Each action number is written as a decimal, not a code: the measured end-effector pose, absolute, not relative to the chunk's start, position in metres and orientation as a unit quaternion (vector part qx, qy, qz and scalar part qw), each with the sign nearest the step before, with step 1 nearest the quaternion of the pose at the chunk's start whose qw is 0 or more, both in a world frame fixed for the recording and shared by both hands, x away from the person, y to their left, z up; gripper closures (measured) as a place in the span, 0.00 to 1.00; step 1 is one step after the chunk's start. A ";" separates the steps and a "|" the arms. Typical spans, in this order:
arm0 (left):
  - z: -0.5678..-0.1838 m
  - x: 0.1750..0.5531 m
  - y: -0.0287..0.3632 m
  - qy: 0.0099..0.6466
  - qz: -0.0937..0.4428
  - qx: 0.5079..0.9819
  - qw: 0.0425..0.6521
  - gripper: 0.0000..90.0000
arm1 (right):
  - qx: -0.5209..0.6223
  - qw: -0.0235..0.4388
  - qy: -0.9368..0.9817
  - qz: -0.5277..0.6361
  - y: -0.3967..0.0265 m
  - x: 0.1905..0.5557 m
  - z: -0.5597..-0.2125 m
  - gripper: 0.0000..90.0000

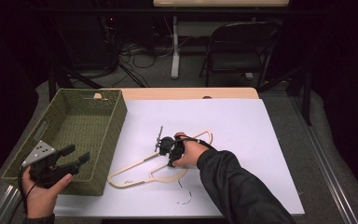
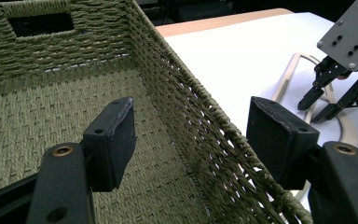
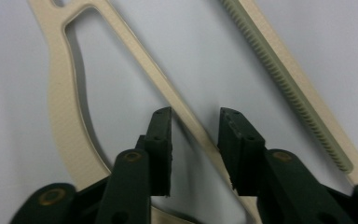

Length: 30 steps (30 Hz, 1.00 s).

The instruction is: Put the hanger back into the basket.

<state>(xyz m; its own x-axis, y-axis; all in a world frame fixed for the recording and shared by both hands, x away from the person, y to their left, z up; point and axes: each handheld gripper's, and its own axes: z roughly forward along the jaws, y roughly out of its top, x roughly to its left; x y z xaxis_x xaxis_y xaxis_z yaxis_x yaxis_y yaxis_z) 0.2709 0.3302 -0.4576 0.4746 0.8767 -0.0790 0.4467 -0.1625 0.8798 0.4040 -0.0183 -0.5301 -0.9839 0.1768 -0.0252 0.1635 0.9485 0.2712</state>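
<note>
White table sheet (image 1: pixel 223 121); right gripper (image 3: pixel 195 140) jaws parted, straddling hanger (image 3: pixel 177 100) bar; left gripper (image 2: pixel 191 135) wide open astride basket (image 2: pixel 182 93) wall, holding nothing.

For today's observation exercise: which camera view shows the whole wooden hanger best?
The high view: the hanger lies whole on the white sheet, hook included, under the right gripper. The right gripper view shows just two bars close up; the left gripper view shows a corner beyond the basket.

You won't find any readable text, label, brand, number or sign in any of these views.
</note>
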 end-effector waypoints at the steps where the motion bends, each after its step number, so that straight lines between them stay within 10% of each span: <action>1: -0.458 0.271 0.330 0.456 0.235 0.725 0.460 0.37 | 0.086 0.025 0.987 0.135 -0.018 0.404 -0.530 0.74; 13: -0.457 0.270 0.331 0.456 0.236 0.724 0.460 0.37 | 0.027 0.017 0.998 0.060 -0.035 0.392 -0.527 0.95; 30: -0.456 0.269 0.320 0.442 0.235 0.732 0.463 0.37 | 0.052 -0.009 0.995 0.083 -0.048 0.393 -0.520 0.95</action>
